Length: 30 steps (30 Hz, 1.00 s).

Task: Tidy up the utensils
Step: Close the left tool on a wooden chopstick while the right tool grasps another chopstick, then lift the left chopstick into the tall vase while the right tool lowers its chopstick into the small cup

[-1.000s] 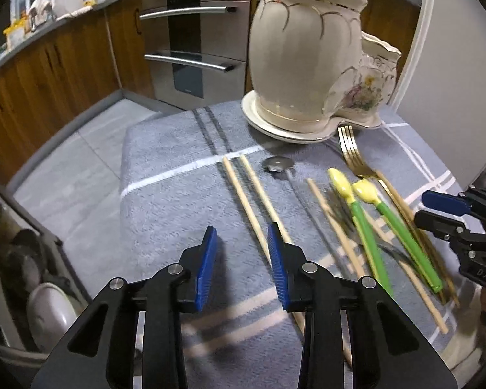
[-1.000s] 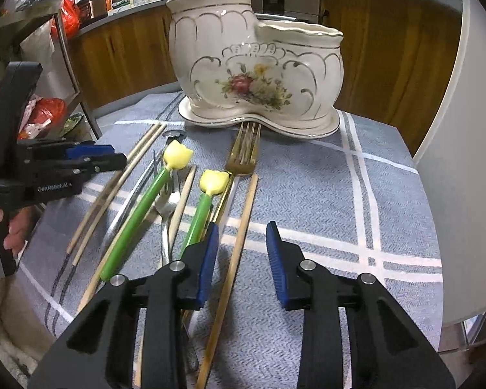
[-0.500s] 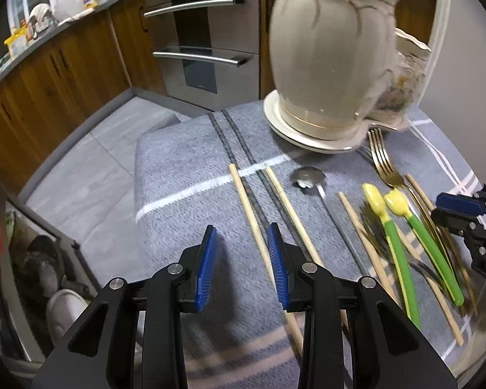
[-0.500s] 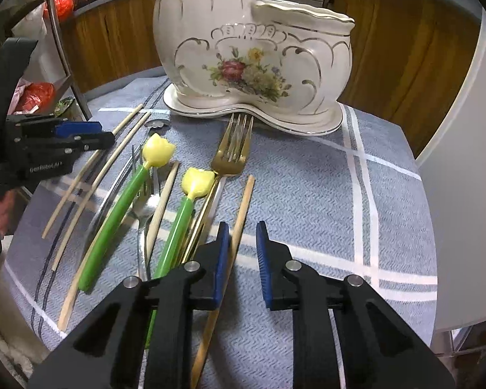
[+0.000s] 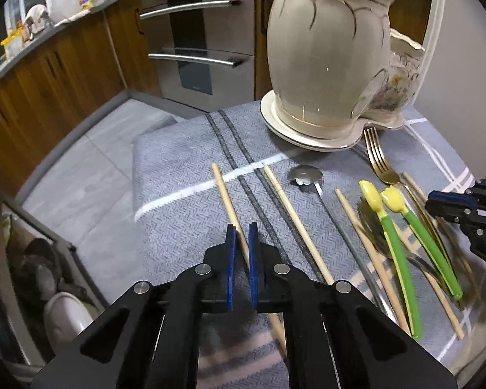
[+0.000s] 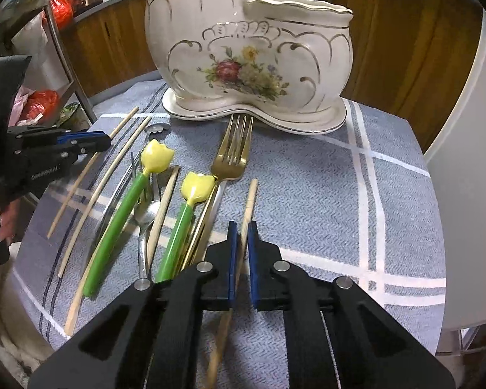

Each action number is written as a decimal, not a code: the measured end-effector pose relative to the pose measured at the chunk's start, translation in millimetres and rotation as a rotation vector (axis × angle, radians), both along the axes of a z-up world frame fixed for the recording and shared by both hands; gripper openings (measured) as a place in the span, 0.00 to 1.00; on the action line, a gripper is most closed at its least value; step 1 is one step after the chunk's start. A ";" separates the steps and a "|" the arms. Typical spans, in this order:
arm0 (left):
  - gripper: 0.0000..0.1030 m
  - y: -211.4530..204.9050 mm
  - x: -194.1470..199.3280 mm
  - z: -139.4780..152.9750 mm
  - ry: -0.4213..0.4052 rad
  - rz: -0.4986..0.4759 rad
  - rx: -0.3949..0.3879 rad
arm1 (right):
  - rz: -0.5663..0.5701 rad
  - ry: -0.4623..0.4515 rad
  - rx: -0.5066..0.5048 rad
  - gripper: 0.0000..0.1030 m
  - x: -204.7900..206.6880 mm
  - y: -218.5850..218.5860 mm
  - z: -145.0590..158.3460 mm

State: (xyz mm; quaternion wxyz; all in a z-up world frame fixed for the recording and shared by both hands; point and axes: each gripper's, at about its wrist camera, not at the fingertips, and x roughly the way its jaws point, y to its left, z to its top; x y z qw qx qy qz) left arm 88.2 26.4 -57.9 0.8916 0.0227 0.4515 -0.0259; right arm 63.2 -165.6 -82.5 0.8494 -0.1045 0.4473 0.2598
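Left wrist view: left gripper (image 5: 241, 231) has just closed, blue pads clamped on the leftmost pale wooden chopstick (image 5: 225, 196), which runs toward 11 o'clock on the grey-blue striped cloth (image 5: 178, 201). Second chopstick (image 5: 293, 214) lies just right, then a steel spoon (image 5: 304, 175), two green-handled yellow-tipped utensils (image 5: 397, 243) and a gold fork (image 5: 377, 159). Cream ceramic holder with gold trim (image 5: 327, 61) at 1 o'clock. Right wrist view: right gripper (image 6: 241, 231), also just closed, clamps another wooden chopstick (image 6: 249, 204), probably still flat on the cloth; holder at 12 o'clock.
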 end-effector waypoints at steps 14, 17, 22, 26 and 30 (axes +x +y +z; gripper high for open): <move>0.05 15.5 -43.4 57.5 -0.301 -0.044 -0.196 | -0.045 -0.341 0.289 0.05 -22.7 -41.3 79.4; 0.05 9.3 -44.9 89.4 -0.401 -0.060 -0.208 | -0.067 -0.441 0.368 0.05 -17.7 -43.3 104.6; 0.05 0.3 -23.1 139.6 -0.527 -0.083 -0.264 | -0.102 -0.552 0.486 0.05 15.0 -39.4 144.5; 0.05 -11.7 15.5 174.2 -0.613 -0.055 -0.294 | -0.144 -0.614 0.594 0.05 46.8 -37.8 165.8; 0.05 -26.1 45.8 193.6 -0.687 -0.033 -0.303 | -0.194 -0.690 0.618 0.05 71.2 -30.8 175.9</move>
